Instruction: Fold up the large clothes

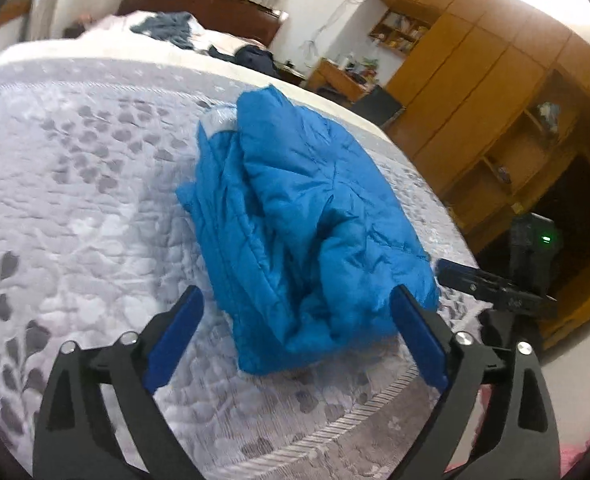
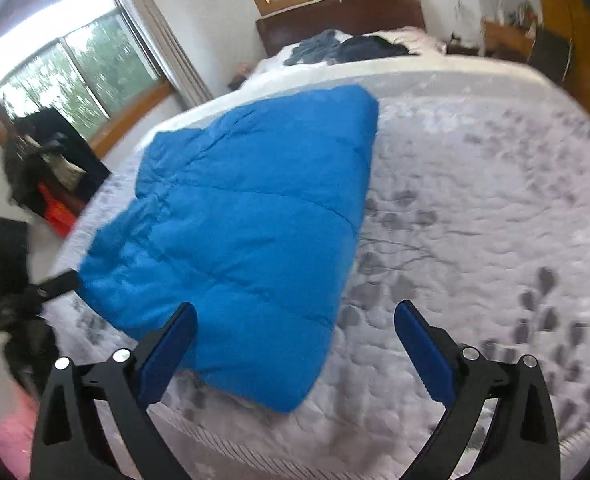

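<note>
Here blue jacket [image 1: 307, 216] w/ far edge hidden, both claws gaping, empty.

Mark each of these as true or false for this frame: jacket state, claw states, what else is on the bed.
1. The blue puffer jacket lies folded into a bundle on the grey patterned bedspread. True.
2. The left claw is shut on the jacket. False: it is open, with its fingers either side of the bundle's near end.
3. The right claw is open and holds nothing. True.
4. The jacket is the only clothing on the bed. False: dark clothes lie at the far end near the headboard.
5. The jacket is red. False: it is blue.
</note>
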Tool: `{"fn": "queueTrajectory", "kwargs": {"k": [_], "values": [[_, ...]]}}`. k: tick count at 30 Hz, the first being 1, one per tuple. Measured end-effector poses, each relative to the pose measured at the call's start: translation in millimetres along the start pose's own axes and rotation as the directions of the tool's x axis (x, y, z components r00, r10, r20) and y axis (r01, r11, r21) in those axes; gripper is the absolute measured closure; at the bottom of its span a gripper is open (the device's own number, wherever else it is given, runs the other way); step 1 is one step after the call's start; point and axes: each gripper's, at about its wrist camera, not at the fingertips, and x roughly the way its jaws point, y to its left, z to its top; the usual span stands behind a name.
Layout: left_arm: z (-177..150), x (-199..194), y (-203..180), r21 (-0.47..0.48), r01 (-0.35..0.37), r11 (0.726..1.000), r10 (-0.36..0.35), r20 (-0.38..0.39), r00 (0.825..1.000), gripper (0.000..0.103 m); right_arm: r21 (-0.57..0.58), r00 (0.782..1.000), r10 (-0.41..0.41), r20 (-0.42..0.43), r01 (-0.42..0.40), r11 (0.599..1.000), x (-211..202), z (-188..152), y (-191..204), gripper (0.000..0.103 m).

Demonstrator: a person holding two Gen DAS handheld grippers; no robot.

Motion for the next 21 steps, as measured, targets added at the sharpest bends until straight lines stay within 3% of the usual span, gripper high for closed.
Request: {"fn": "queueTrajectory", "kwargs": {"k": [4, 9, 21], "values": [[-7.7, -16.7, -25.2, 0.028, -0.153, 0.988, 0.153, 0.023, 0.988, 0.004, -0.054, 0.998, -0.061, 0.019, 0.062, 0.997, -15.0, -10.2, 19.8, 0.004], [-14.9, -29.4, -43.8, 0.03, -0.21, 0.977, 0.209, 0.011, 0.978, 0.003, -0.064, 0.987, -0.141, 0.072, 0.145, 0.987, -35.1, -17.0, 34.7, 0.004], [-36.9, -45.6, -65.5, 0.072, -0.379, 0.923, 0.375, 0.065, 0.925, 0.003, -0.029, 0.99, -0.131, 0.05, 0.133, 0.991, -46.2, -32.1, 41.3, 0.004]]}}
